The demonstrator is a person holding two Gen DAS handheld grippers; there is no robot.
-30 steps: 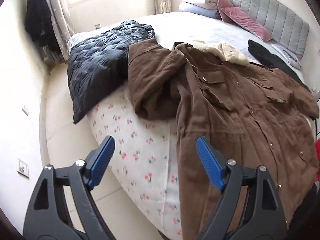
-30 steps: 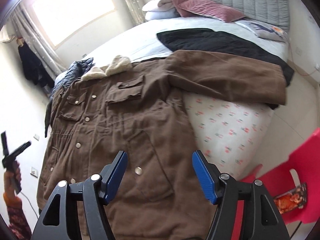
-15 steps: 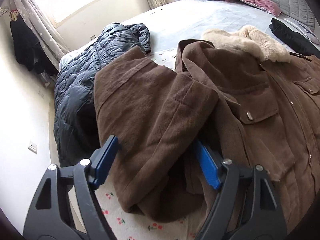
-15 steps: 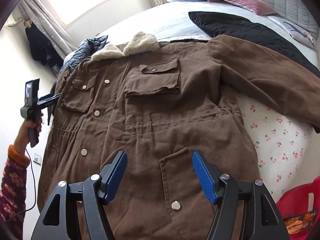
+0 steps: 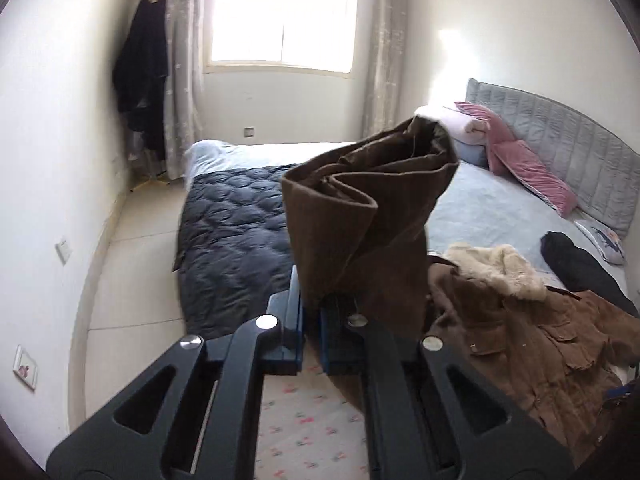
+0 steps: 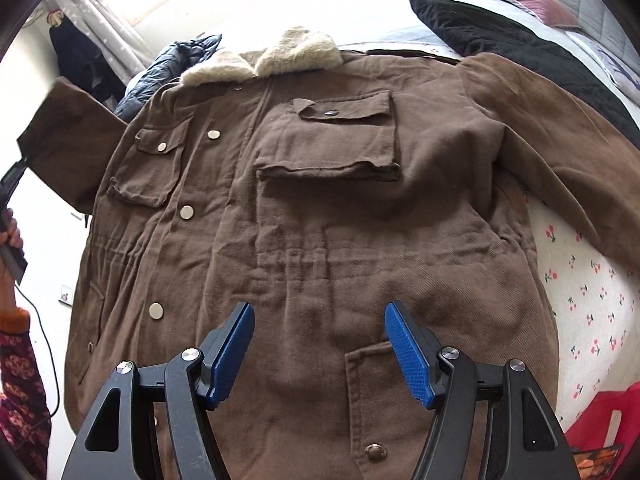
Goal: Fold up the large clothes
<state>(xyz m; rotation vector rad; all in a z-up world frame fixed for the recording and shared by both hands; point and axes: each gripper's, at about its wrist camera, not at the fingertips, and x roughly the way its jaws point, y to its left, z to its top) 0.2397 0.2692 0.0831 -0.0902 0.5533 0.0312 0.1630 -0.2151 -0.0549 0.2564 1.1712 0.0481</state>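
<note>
left claw [image 5: 311,320] clamped on coat sleeve [image 5: 372,216]; right claw [image 6: 320,354] wide, empty.

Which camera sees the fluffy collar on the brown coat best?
The right wrist view. The fluffy collar sits whole and unblocked at the top of the spread brown coat. In the left wrist view the collar appears smaller, off to the side, beside the lifted sleeve that the left gripper clamps.

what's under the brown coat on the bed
Under the brown coat a cherry-print sheet shows at its right edge, and a navy quilted jacket peeks out beside the collar. Anything beneath its middle is covered.
</note>
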